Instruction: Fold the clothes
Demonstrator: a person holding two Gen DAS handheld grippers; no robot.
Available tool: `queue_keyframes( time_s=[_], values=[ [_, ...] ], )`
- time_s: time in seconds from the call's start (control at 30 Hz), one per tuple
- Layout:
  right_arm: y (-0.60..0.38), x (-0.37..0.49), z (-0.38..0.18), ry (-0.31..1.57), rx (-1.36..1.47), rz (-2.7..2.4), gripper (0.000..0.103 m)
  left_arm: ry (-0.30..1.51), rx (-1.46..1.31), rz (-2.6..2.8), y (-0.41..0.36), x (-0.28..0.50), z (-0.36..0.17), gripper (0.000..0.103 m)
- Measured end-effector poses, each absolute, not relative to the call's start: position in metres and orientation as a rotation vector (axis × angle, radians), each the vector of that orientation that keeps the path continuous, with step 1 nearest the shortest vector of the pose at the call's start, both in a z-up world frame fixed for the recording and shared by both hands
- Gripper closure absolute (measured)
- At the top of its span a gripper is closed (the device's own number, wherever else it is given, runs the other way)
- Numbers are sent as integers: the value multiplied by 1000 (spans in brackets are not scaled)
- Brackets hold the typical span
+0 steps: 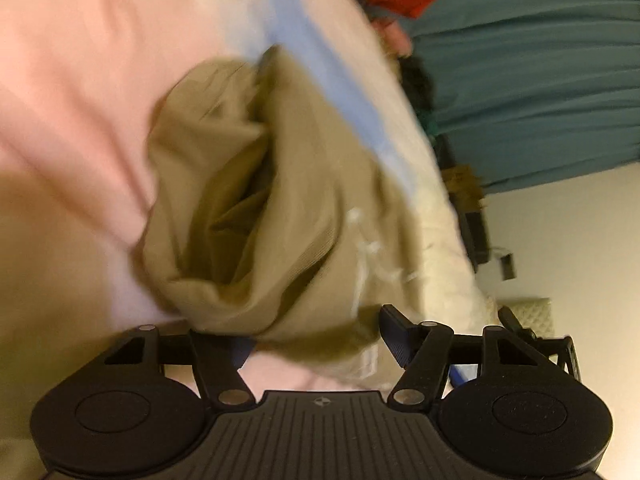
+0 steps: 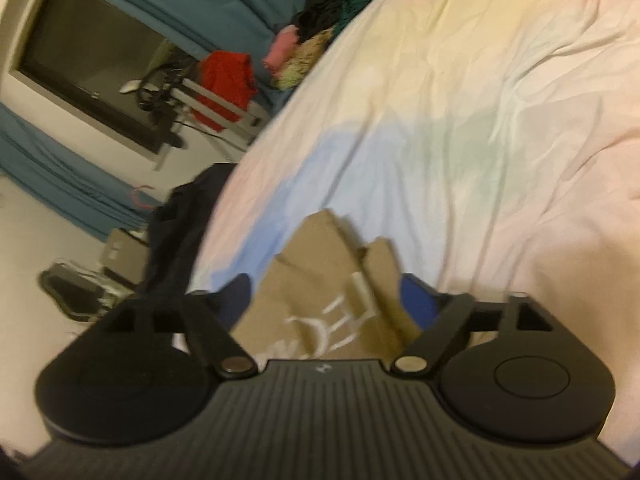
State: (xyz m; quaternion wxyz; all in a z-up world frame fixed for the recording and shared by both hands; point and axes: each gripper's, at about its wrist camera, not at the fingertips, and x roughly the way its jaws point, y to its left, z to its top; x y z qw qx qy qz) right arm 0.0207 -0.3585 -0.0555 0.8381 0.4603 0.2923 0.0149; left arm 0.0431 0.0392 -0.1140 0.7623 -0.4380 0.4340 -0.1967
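- On the left, the left gripper (image 1: 316, 332) had its jaws apart with the bunched tan garment (image 1: 256, 200) lying between them; whether the pads pressed the cloth was not clear through the blur, so a grip could not be confirmed.
- That tan garment lay crumpled on the pastel bedspread (image 1: 80, 80), its opening gaping toward the camera and some white lettering (image 1: 368, 252) on the side nearer the bed's edge.
- To fold it well, the judgement was that the bunch should first be spread flat — each gripper taking an edge or corner, not a thick wad — and then drawn apart gently so the cloth lay smooth before any crease was made.
- On the right, the right gripper (image 2: 326, 300) stood with its jaws wide, the tan cloth between the blue pads (image 2: 416, 300) but apparently not pinched.
- The left wrist view alone showed the garment's rumpled bulk and hollow opening, plus teal curtains (image 1: 540, 80) beyond the bed.
- The right wrist view alone showed a flatter, pointed part of the garment with the lettering up close, a broad stretch of bare bedspread ahead — room to lay the fold — a pile of clothes (image 2: 320, 40) at the far edge, and a red item (image 2: 224, 80) on a rack near a dark window.
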Motion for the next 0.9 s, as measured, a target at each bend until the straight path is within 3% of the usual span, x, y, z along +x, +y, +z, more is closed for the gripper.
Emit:
queue_keyframes(
  time_s=[0.17, 0.27, 0.37, 0.53, 0.67, 0.87, 0.9],
  values=[
    [-358, 14, -54, 605, 1094, 154, 12, 776, -994, -531, 37, 39, -91, 36],
    [-354, 10, -63, 621, 1220, 223, 12, 860, -1034, -454, 42, 52, -102, 37],
    [-341, 11, -75, 672, 1328, 316, 12, 928, -1006, -381, 34, 65, -111, 48],
    [-310, 15, -100, 788, 1454, 420, 12, 848, -1003, -417, 33, 62, -99, 70],
    [-298, 23, -121, 831, 1524, 438, 12, 760, -1061, -467, 37, 55, -90, 74],
    [-327, 23, -134, 720, 1570, 248, 12, 690, -1153, -488, 60, 43, -89, 75],
    [-330, 23, -135, 710, 1566, 220, 17, 694, -1160, -483, 61, 43, -90, 75]
  ],
)
